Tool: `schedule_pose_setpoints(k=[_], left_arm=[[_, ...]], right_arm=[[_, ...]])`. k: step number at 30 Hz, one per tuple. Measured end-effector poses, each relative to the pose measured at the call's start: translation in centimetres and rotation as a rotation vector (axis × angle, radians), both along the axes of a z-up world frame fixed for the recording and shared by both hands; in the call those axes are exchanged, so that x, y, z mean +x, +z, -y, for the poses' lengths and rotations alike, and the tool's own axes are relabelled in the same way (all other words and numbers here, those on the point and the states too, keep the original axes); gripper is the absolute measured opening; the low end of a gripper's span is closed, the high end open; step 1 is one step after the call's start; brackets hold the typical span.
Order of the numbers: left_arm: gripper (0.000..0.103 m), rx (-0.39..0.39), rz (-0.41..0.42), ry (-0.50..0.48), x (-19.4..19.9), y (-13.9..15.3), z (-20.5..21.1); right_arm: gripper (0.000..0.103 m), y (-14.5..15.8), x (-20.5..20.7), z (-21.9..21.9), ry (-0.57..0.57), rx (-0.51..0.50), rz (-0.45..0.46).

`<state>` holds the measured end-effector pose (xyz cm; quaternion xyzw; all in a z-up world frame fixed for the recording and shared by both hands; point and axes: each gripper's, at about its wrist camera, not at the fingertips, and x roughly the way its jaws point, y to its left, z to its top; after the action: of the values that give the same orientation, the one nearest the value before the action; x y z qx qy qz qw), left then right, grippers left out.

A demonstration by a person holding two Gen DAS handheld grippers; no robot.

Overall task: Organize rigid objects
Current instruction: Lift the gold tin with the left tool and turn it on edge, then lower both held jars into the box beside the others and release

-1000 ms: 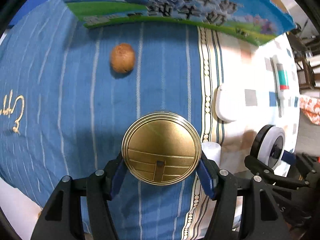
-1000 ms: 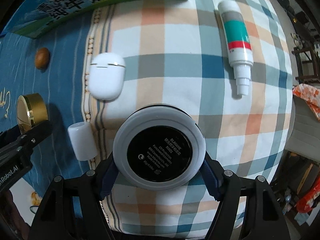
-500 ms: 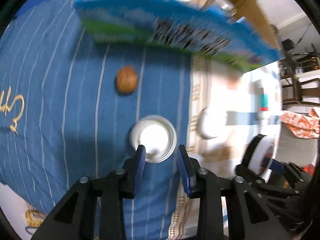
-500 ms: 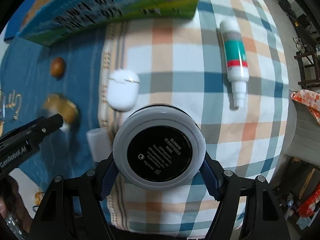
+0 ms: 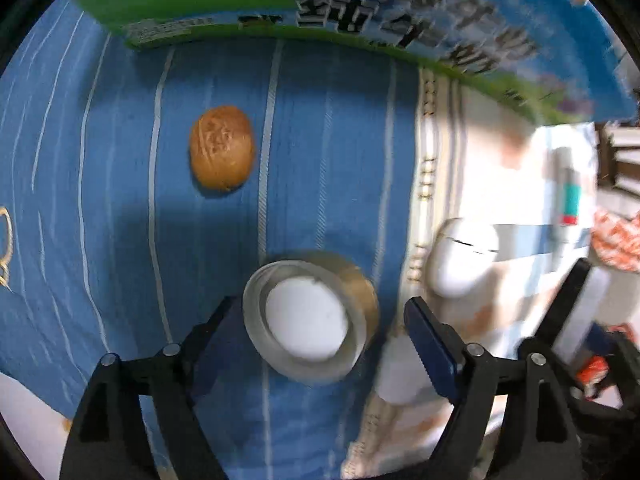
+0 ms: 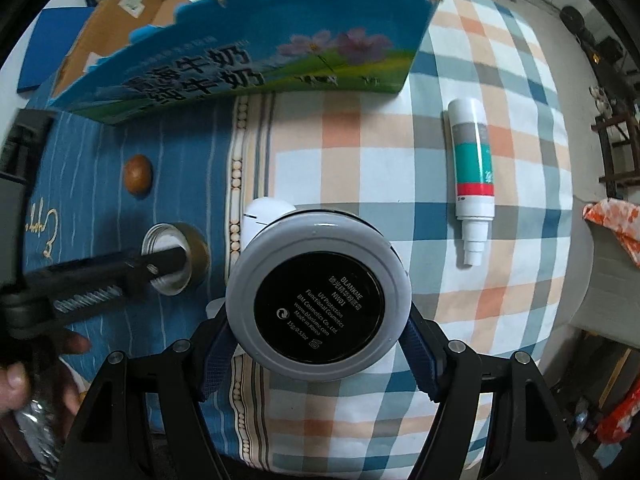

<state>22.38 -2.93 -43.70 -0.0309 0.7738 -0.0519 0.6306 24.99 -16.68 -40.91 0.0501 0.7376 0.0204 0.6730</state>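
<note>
A gold lid (image 5: 312,316) lies upside down on the blue cloth, its white inside facing up; it also shows in the right wrist view (image 6: 176,256). My left gripper (image 5: 320,332) is open, its fingers on either side of the lid and not touching it. My right gripper (image 6: 316,332) is shut on a round white compact with a black base (image 6: 318,296), held above the checked cloth. A walnut (image 5: 222,148) lies beyond the lid. A white earbud case (image 5: 464,256) sits to the right, and a small white cylinder (image 5: 400,376) lies behind the left gripper's right finger.
A blue and green milk carton box (image 6: 256,60) stands open at the back with items inside. A white, teal and red tube (image 6: 472,176) lies on the checked cloth at right. A hand (image 6: 24,376) holds the left gripper at lower left.
My left gripper let go of the gold lid, which now lies upside down on the blue cloth, and its jaws have opened wide. My right gripper rose, still holding the compact.
</note>
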Motion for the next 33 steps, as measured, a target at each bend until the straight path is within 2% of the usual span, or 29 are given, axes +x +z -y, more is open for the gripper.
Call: schedule_pose_setpoints(k=[1,3,6,7,8,9,10,11,13,18,25,29,33], left_arm=[[0.083,0.026,-0.020,-0.006,0.0,-0.8,0.2],[0.083,0.017,-0.060,0.002,-0.2,-2.1,0.1],[0.083,0.027,-0.016,0.006,-0.4,-1.8,0.1],[0.075,0.036,-0.008,0.005,-0.5,-1.7,0.0],[0.062,0.050,0.008,0.009,-0.6,-1.3,-0.1],[0.054,0.053,0.019,0.009,-0.6,-1.0,-0.3],[0.039,0.046,0.018,0.017,-0.6,-0.7,-0.7],[0.032,0.029,0.010,0.031,-0.6,-0.4,-1.3],[0.026,-0.003,-0.002,0.060,-0.3,0.0,-2.0],[0.024,-0.026,0.041,0.093,-0.3,2.5,-3.2],[0.024,-0.073,0.116,0.095,0.0,7.2,-2.8],[0.024,-0.127,0.196,0.079,1.0,12.3,-2.0],[0.024,-0.135,0.305,0.044,2.9,18.1,-1.8]], right_arm=[[0.076,-0.4,0.0,-0.1,-0.001,-0.002,-0.004],[0.076,-1.0,0.0,-0.2,-0.002,-0.003,-0.013],[0.076,-1.6,0.0,-0.5,-0.001,-0.001,-0.017],[0.076,-1.6,0.0,-0.6,0.000,0.000,-0.015],[0.076,-1.6,0.0,-0.6,0.000,0.001,-0.013],[0.076,-1.6,-0.1,-0.7,0.001,0.001,-0.010],[0.076,-1.5,-0.1,-0.8,0.003,0.001,-0.007],[0.076,-1.5,-0.2,-0.8,0.003,0.001,-0.005],[0.076,-1.2,-0.3,-0.9,0.004,0.001,0.007],[0.076,-0.5,-0.4,-1.2,0.005,0.009,0.022],[0.076,1.3,-0.6,-1.9,0.015,0.024,0.053],[0.076,3.1,-0.3,-1.7,0.017,0.052,0.072],[0.076,7.0,0.6,-1.4,0.030,0.085,0.134]])
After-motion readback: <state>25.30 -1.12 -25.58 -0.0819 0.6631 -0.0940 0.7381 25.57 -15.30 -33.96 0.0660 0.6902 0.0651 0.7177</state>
